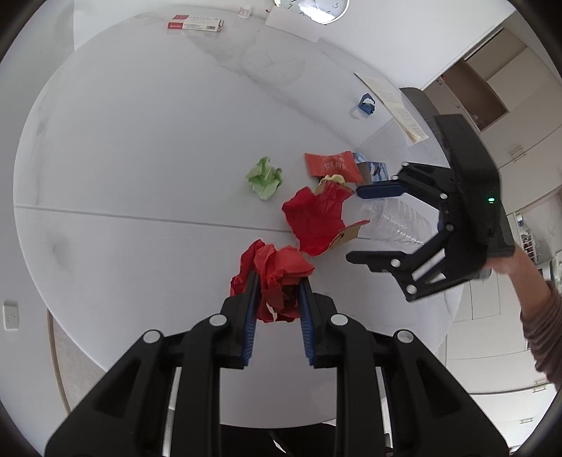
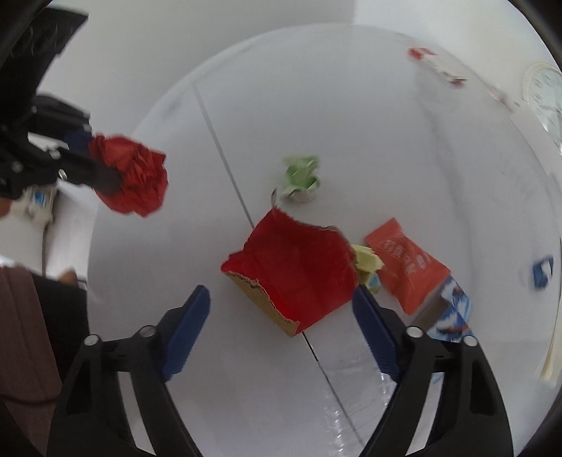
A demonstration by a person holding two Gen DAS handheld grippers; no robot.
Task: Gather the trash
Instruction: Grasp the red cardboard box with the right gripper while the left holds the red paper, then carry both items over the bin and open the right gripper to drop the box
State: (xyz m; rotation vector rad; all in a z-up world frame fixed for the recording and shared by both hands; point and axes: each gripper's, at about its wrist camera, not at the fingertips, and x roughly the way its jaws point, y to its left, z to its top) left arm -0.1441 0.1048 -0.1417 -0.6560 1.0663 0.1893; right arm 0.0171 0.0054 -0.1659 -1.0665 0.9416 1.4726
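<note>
My left gripper (image 1: 277, 284) is shut on a crumpled red paper ball (image 1: 274, 270), held above the white round table (image 1: 140, 140); it also shows in the right wrist view (image 2: 133, 179). My right gripper (image 2: 281, 298) is open and empty, hovering over a torn red cardboard piece (image 2: 295, 270), which also shows in the left wrist view (image 1: 316, 218). A clear plastic bottle (image 1: 397, 221) lies under the right gripper (image 1: 354, 225). A green paper wad (image 1: 264, 178), an orange snack wrapper (image 1: 332, 163) and a small yellow-green wad (image 2: 367, 262) lie nearby.
A blue-and-white packet (image 2: 453, 309) lies by the wrapper. A small blue paper piece (image 1: 365, 104), a paper sheet (image 1: 397, 105), a red-and-white box (image 1: 195, 24) and a clock (image 1: 316, 8) sit toward the table's far edge. Cabinets stand at right.
</note>
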